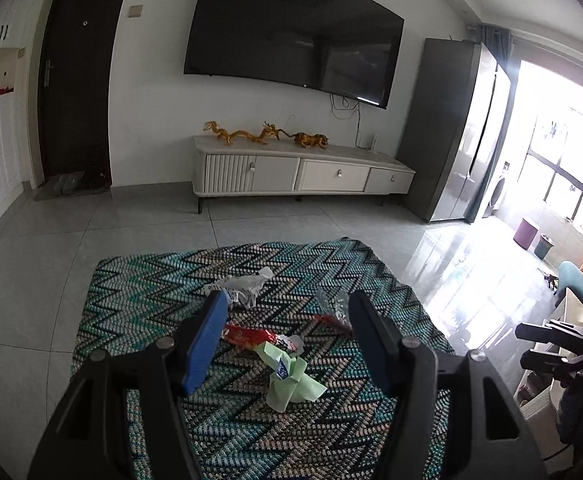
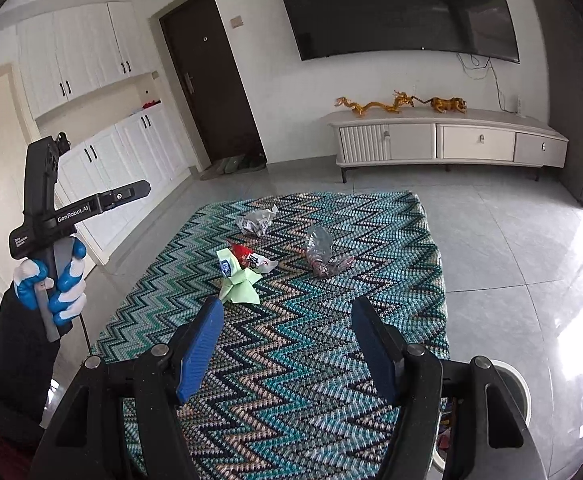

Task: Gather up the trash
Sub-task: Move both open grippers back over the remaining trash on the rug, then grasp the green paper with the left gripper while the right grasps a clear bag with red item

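Trash pickup looks barely started: both the left gripper (image 1: 287, 320) and right gripper (image 2: 287, 328) hang released, so next is probably grabbing that green wrapper (image 1: 291, 376) off the rug (image 1: 151, 288).

You have a zigzag-patterned cloth (image 1: 163, 292) in teal, black and beige spread out in front of you, with grey floor tiles (image 1: 31, 264) around it. On the far wall hangs a large dark TV (image 1: 291, 28), and below it stands a low white cabinet (image 1: 303, 172) with 2 golden dragon figures (image 1: 243, 134) and a golden tiger figure (image 1: 311, 140) on top. Left of the TV you see a dark brown door (image 1: 77, 80) and white cupboards (image 2: 91, 56). At the right stand a tall grey cabinet (image 1: 443, 128), a purple stool (image 1: 526, 233) and a bright window (image 1: 571, 152).
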Tool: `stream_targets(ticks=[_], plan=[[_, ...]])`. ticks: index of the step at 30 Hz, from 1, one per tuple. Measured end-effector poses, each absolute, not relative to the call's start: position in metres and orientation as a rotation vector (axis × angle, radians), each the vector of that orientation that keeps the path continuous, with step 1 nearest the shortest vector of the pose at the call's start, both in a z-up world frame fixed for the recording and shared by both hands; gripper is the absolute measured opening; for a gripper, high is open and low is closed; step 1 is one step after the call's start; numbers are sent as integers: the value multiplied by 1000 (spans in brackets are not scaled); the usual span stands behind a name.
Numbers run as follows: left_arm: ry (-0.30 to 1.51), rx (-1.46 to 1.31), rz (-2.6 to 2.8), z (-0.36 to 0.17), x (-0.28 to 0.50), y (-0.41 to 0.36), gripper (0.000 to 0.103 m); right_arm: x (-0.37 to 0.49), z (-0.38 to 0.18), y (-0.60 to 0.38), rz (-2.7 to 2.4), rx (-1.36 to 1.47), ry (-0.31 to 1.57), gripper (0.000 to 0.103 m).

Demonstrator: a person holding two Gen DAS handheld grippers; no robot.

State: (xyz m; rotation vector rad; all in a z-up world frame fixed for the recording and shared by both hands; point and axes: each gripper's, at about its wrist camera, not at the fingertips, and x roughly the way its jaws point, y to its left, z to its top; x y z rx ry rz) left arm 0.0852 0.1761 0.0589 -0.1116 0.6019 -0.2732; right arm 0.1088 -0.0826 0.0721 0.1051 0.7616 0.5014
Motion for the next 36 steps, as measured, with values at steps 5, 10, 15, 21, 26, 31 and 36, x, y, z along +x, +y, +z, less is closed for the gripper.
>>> stream_targets(ticks=[5,10,15,21,26,31,36], plan=[[690,-145,-293,16,111,175,61,147,52,-70,496,76,806,64],[795,-189,-317,-36,135,165,61,197,19,-52,489,38,855,64],[876,-204,-335,-78,151,151,61,243,-18,-33,499,-3,904,60],[930,-198,-336,-105,158,142,61,278,-53,-14,522,-13,932,58],[950,-182,-342,-116,158,133,51,291,-71,-1,547,-50,950,51],[949,-174,-330,-118,158,129,40,295,-85,2,522,-72,995,27],[925,-190,-322,-108,149,130,34,277,-75,-13,539,-10,997,17]])
